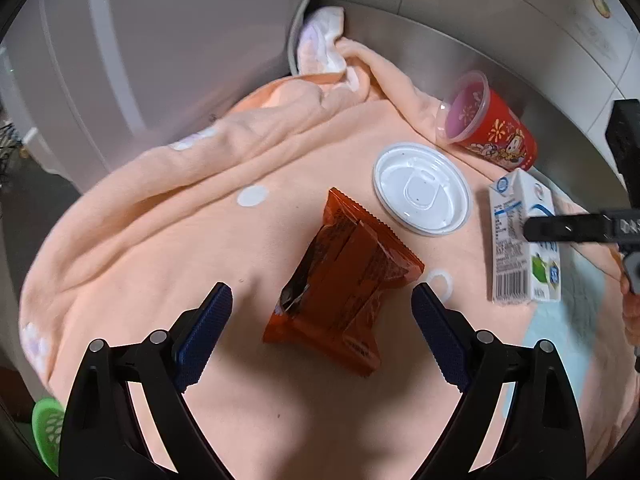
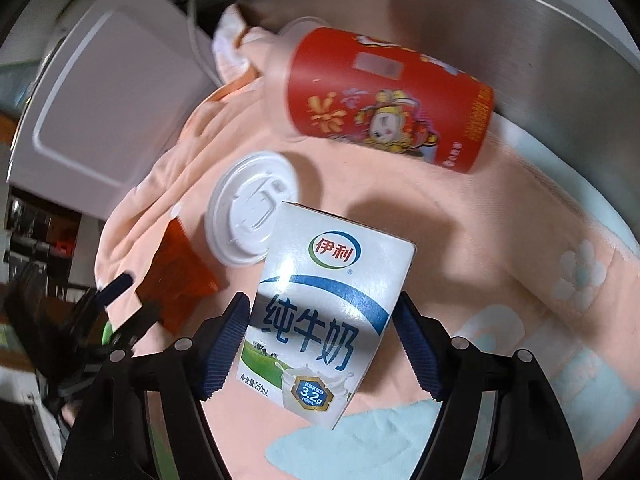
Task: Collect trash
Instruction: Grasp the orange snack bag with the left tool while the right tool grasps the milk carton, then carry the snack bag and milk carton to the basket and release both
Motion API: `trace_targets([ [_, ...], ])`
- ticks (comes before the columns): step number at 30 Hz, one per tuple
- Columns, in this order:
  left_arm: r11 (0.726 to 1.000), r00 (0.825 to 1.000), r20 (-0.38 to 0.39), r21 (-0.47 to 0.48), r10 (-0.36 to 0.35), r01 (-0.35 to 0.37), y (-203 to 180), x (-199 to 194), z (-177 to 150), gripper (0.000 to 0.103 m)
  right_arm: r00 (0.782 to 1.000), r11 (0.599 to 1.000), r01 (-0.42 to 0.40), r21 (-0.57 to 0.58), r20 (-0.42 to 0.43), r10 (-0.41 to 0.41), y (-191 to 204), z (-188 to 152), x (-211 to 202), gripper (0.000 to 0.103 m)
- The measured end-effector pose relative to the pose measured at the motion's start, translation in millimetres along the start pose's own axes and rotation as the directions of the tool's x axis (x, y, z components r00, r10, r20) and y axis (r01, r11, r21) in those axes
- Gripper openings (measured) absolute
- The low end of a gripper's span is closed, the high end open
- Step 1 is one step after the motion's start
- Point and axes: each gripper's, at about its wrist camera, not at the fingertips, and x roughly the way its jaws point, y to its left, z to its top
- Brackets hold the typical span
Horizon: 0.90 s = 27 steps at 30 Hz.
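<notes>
An orange snack wrapper [image 1: 344, 300] lies on the peach blanket [image 1: 180, 240]; my left gripper [image 1: 322, 308] is open, its fingers on either side of the wrapper's near end. A white milk carton [image 2: 320, 312] lies on the blanket between the open fingers of my right gripper [image 2: 322, 320]; I cannot tell if the pads touch it. The carton [image 1: 520, 236] and the right gripper's finger show at the right of the left wrist view. A white cup lid [image 1: 422, 188] and a tipped red cup [image 1: 492, 128] lie beyond. The wrapper [image 2: 176, 276] and lid [image 2: 252, 216] lie left of the carton.
The blanket covers a round steel table [image 1: 460, 48]. A white appliance [image 1: 140, 60] stands at the far left. A green object [image 1: 48, 428] sits at the lower left edge. The left gripper [image 2: 120, 292] shows at the left of the right wrist view.
</notes>
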Motion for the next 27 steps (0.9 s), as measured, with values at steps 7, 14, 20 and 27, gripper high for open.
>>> trace_targets([
  [7,0.998,0.998,-0.028,0.028,-0.061,0.062,-5,16,0,0.085,0.999,0.997,-0.035,-0.069,0.0,0.035,17,-12,-4,0.07],
  [14,0.996,0.996,-0.04,0.037,-0.08,0.082,-9,21,-8,0.04,0.998,0.992,-0.055,-0.112,0.002,0.055,24,-20,-13,0.07],
  [20,0.997,0.998,-0.004,0.015,-0.07,0.07,-7,6,-17,0.031,0.997,0.989,-0.078,-0.122,0.002,0.079,28,-27,-17,0.07],
  [27,0.998,0.996,0.071,-0.037,-0.057,0.06,2,-33,-34,0.03,0.993,0.98,-0.113,-0.161,0.009,0.116,44,-38,-26,0.069],
])
